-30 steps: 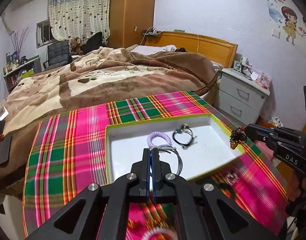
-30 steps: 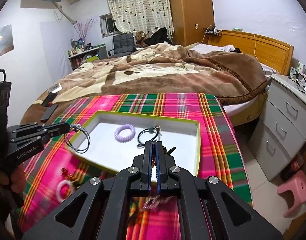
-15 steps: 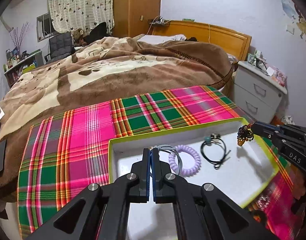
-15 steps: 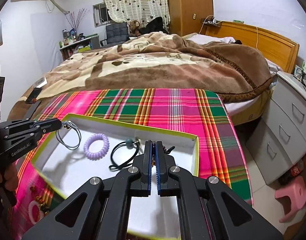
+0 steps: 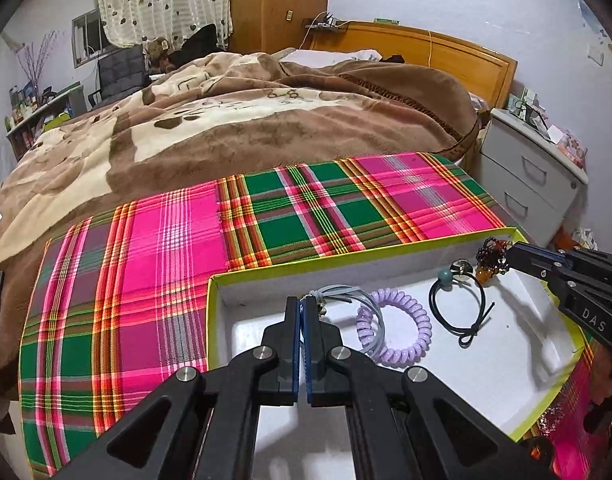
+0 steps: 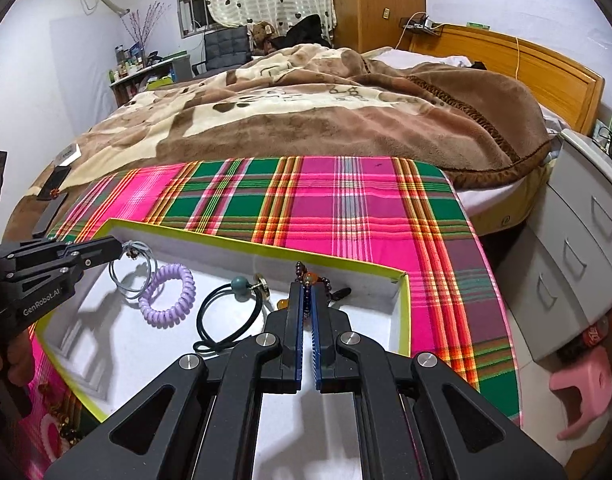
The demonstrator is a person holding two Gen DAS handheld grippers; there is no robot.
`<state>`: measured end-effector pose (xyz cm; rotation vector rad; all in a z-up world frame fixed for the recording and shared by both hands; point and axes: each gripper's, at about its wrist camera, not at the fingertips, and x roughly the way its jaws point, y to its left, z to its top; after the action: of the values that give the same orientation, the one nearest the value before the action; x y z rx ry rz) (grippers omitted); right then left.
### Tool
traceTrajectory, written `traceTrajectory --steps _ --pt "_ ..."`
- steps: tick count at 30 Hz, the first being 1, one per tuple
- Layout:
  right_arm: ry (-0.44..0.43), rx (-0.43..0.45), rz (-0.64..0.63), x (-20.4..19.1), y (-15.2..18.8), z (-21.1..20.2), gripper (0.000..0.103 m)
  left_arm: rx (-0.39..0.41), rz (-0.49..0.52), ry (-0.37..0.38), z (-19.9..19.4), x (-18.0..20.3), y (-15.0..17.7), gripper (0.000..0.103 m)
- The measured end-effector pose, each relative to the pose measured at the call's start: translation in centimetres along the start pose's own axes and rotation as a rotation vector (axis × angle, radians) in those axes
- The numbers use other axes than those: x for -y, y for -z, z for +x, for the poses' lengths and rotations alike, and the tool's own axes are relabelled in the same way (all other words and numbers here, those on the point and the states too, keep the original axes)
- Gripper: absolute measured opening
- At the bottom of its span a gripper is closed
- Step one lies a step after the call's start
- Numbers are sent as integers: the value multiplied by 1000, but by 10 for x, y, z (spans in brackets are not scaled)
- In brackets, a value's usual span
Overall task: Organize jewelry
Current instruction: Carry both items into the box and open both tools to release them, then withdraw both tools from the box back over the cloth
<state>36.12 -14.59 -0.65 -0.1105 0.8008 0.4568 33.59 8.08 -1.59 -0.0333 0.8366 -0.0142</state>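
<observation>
From the left wrist, we are pinching a grey hair tie (image 5: 348,294) in the closed left gripper (image 5: 303,303) over the white tray (image 5: 518,340), beside the purple coil tie (image 5: 394,332).

From the right wrist, we are clamping a dark beaded bracelet (image 6: 306,276) in the closed right gripper (image 6: 307,286) above the tray's far wall (image 6: 326,266).

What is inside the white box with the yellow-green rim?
Inside the box lie a purple coil hair tie and a black hair tie with a teal bead. The gripper bodies hide the near part of the floor, so more items there cannot be excluded.
</observation>
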Motion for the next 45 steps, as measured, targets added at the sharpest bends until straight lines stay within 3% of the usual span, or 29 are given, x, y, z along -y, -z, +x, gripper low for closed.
traceTrajectory --steps 5,9,16,18,32,45 --pt "-4 -5 8 1 0 2 3 -11 -1 3 5 1 1 1" --pt "3 -5 4 0 1 1 16 -2 0 7 2 2 1 2" --pt "-4 9 6 0 5 -7 20 21 -7 13 -9 2 2 11" --pt "-7 14 11 0 6 -10 32 28 -6 15 -13 2 3 15" --pt "-18 58 28 -5 19 -47 32 94 -7 25 -56 4 14 19" --pt "-45 133 45 -19 53 -110 32 180 -19 41 -125 16 53 19"
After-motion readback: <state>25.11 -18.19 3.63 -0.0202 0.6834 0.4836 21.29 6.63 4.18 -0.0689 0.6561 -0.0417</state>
